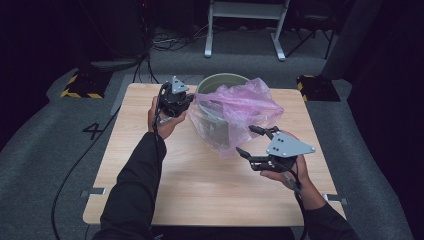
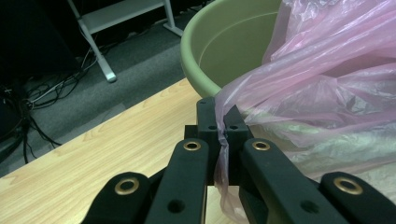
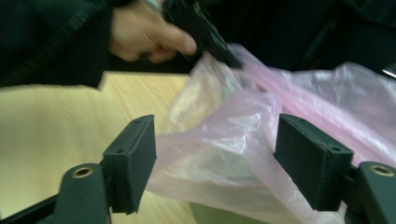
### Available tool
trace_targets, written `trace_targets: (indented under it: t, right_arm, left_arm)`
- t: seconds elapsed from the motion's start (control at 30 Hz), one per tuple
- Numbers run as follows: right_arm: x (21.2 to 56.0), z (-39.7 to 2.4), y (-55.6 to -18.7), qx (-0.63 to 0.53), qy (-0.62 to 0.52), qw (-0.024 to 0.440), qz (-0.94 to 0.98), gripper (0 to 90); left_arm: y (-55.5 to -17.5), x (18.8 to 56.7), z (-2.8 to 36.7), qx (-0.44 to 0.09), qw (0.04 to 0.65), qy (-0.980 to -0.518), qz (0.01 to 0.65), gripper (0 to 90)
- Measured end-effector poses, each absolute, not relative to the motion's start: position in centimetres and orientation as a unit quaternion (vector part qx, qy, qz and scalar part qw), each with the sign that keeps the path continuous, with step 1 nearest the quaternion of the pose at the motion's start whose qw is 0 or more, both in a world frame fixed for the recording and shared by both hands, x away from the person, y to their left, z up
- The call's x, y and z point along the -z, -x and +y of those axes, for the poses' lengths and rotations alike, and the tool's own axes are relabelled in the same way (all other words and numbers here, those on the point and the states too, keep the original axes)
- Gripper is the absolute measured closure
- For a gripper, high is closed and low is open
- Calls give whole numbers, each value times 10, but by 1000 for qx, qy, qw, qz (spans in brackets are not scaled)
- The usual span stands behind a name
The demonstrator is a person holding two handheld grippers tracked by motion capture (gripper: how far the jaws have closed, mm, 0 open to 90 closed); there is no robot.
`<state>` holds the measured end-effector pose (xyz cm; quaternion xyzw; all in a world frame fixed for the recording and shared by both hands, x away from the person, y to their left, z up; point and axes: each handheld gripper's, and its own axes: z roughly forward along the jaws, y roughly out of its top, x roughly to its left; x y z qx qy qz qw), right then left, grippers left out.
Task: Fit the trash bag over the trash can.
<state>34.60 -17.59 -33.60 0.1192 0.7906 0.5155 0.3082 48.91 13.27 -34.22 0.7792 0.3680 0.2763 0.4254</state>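
- Dark studio floor with cables and a white metal frame [image 1: 246, 25] lies behind a pale wooden table [image 1: 150, 165]; on the table's far half stands a green bucket [image 1: 220, 80] with a pink plastic bag [image 1: 240, 107] draped over and around it.
- Step in hand, as I judge it: fitting the bag over the bucket as a liner; the film covers the near and right side of the rim, while the far-left arc of the rim is bare.
- Left gripper [image 2: 223, 128] has its jaws pressed together on a pinch of the bag's edge just beside the bucket's rim; the film runs taut from that pinch toward the bucket.
- Right gripper [image 1: 252, 142] stands spread at the bag's near-right side; seen from the right gripper view, its pads [image 3: 133, 161] flank a bulge of film without pressing on it, so nothing is held there.
- Next move, by my reckoning: the right gripper should close on a loose fold of the hem, then both should draw the mouth wide and pull it down over the bare part of the rim; thin film may slip or tear, so a gentle pull suits.
- Bucket stands upright, mouth up; the bag lies crumpled, its long stretch running from the left pinch across the rim toward the table's right; where its mouth points I cannot tell.
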Motion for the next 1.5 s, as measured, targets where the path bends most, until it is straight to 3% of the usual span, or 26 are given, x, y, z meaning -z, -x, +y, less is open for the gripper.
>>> trace_targets:
  t: [0.13,0.23,0.4,0.93,1.5]
  right_arm:
    - [347,-175,-353,-473,-137,353,795,587]
    - [353,-181,-360,-459,-148,365,796,742]
    - [356,-197,-366,-461,-165,370,789,880]
    - [379,-254,-395,-434,-259,362,783,898]
    - [400,-272,-446,-396,-327,349,784,897]
  left_arm:
    - [-490,343,134,-275,429,-777,370,895]
    - [-491,343,135,-277,427,-777,371,895]
    - [-492,345,136,-273,429,-775,376,895]
    - [-505,356,147,-271,418,-771,396,895]
    - [-515,376,139,-252,410,-779,401,894]
